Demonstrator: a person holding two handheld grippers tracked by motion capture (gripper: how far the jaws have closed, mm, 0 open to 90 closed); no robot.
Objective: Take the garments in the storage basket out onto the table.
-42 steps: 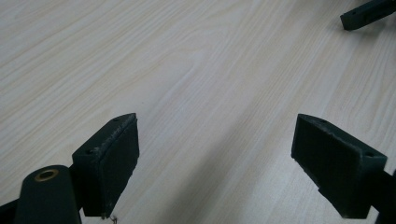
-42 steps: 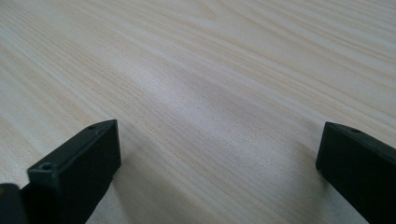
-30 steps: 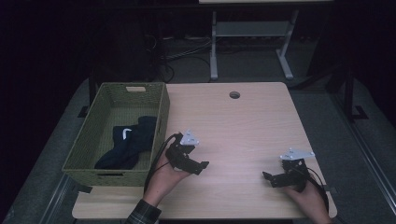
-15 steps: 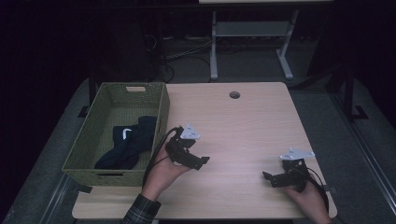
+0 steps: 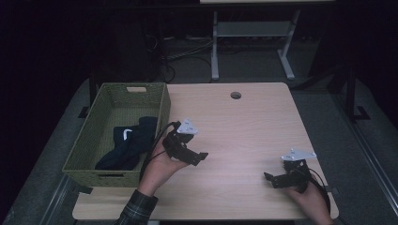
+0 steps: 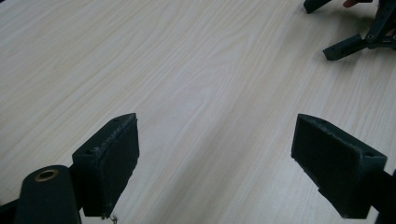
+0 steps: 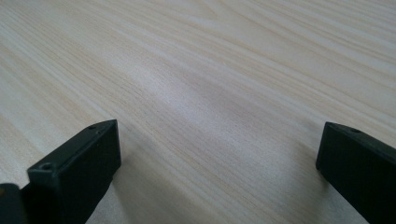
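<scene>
Over the table (image 5: 244,122), left tongs (image 5: 199,157) now nearer centre, both pairs agape, empty.

A dim lab or office: a pale wooden desk (image 5: 244,122) with a cable hole (image 5: 235,95), floor cables (image 5: 185,51) behind.

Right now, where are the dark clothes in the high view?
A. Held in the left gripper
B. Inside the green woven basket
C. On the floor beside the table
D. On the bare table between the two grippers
B. The dark clothes lie inside the green woven basket at the table's left edge, while the left gripper has its jaws apart over bare wood, holding nothing.
</scene>
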